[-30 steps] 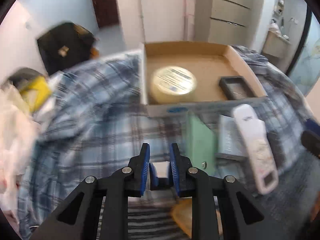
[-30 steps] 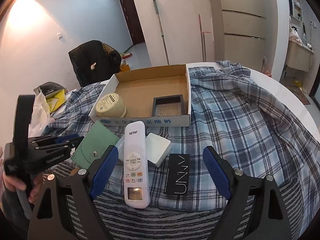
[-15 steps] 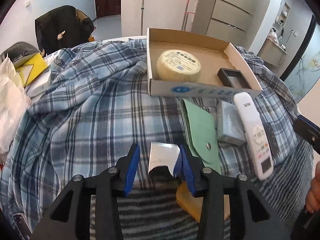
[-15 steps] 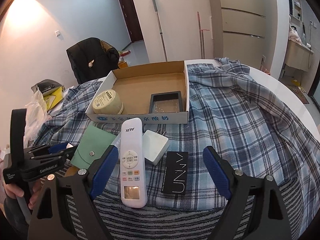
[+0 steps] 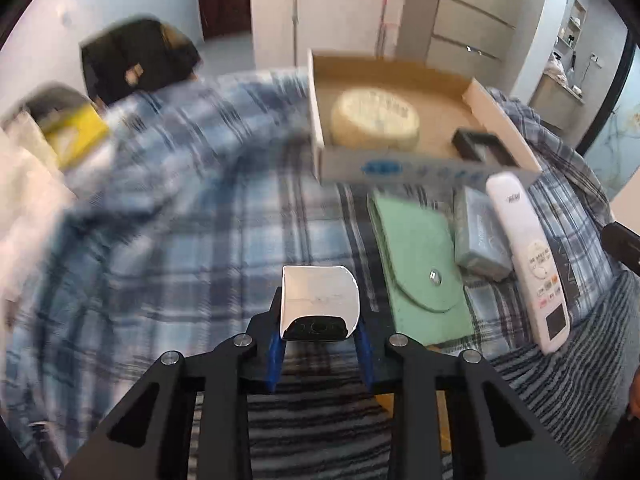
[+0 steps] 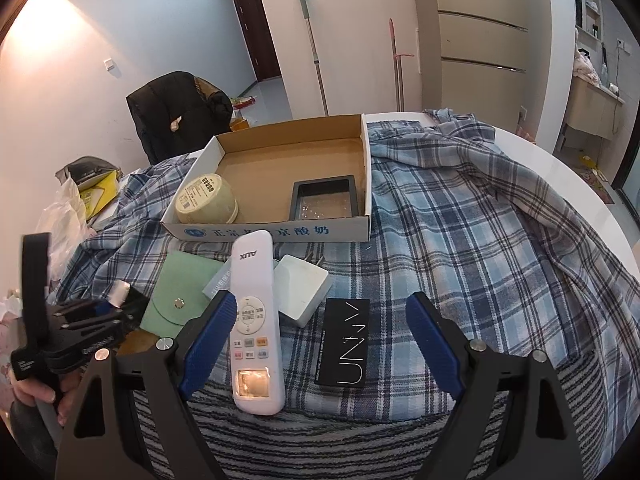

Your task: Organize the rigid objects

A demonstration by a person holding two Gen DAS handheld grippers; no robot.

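Now the left tool point(image 5: 320, 344) has a small white-and-black clip-like item point(image 5: 320, 300) between its blue pads, jaws narrow and closing on it; looks held, though I can't tell how firmly. Box point(image 5: 424, 168) lies at about 1 o'clock from that tool in the left wrist view, well apart, w/ a round tub point(image 5: 375, 118) and a dark frame point(image 5: 482, 146) already inside. Item's long axis runs roughly toward 12 o'clock, along the fingers. Left hand is the nearer one for this drop, I'd judge; free floor in the box sits between tub and frame.

Right tool point(image 6: 318, 330) hangs wide, nothing in it, above the remote point(image 6: 254, 320), card point(image 6: 345, 342) and white adapter point(image 6: 302, 288) on the plaid cloth point(image 6: 460, 240).

Vs a sec ago: jaws opened some, then began narrowing; item shows further out past the pads. Right side unchanged.
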